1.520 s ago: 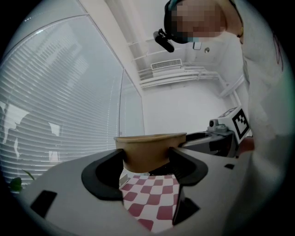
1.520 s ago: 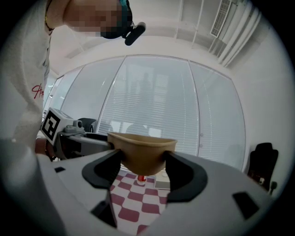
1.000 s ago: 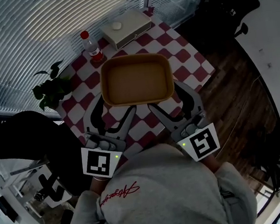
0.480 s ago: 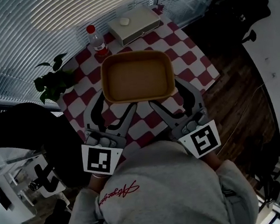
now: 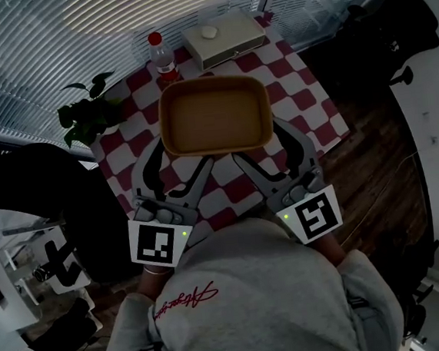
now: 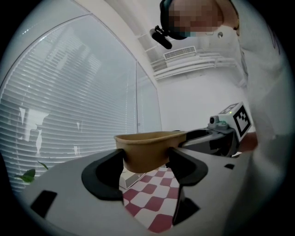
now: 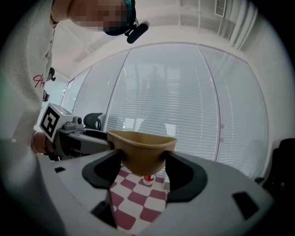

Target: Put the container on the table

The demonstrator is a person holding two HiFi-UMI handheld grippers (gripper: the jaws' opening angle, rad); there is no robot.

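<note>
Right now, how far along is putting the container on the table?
Done: the container is picked up, with the left gripper and right gripper each shut on a near corner. In hand: it hangs in the air over the checkered table. Left: set it down there and open both jaws.

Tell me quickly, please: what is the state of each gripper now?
Left gripper: closed, holding the left side of the container.
Right gripper: closed, holding the right side of the same container.
</note>
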